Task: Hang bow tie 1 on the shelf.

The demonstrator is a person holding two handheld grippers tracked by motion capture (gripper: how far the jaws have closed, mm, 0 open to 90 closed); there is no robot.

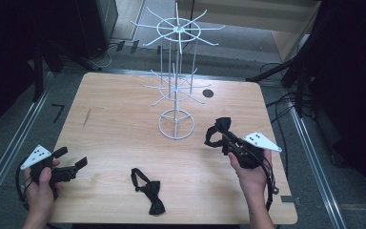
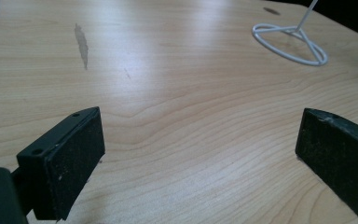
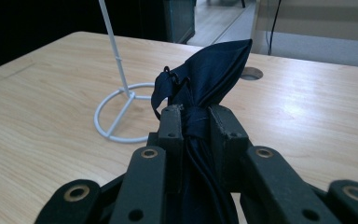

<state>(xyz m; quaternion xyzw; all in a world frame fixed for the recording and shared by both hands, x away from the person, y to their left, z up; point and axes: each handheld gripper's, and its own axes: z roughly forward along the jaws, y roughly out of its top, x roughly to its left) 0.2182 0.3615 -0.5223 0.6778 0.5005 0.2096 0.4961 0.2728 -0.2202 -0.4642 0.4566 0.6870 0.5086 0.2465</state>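
A person's two hands, each carrying a two-jaw tool, work over a light wooden surface [image 1: 124, 124] seen from above. The right tool [image 1: 228, 140], held above the right side of the surface, has its jaws closed tight on a dark bow tie [image 1: 218, 130]; in the right gripper view the fabric [image 3: 205, 79] is pinched between the two jaws and fans up above them, with its strap running down between the tool's arms. The left tool [image 1: 71, 163] sits low at the front left corner of the surface with its jaws spread wide and nothing between them; the left gripper view shows bare wood grain between the two black pads [image 2: 74, 158].

A second black bow tie [image 1: 148, 190] lies flat near the front edge, between the two hands and apart from both tools, its strap looped out behind it.

A white wire display stand [image 1: 176, 81] rises from the middle of the surface on a ring base [image 1: 176, 125], with two tiers of radiating hooks, the upper tier reaching past the far edge in this view. The held bow tie hangs just right of that base. A dark round cable hole [image 1: 208, 93] is set into the surface to the right of the stand, and a grey smear [image 1: 86, 117] marks the wood on the left. Dark cables trail across the floor beyond the right edge.
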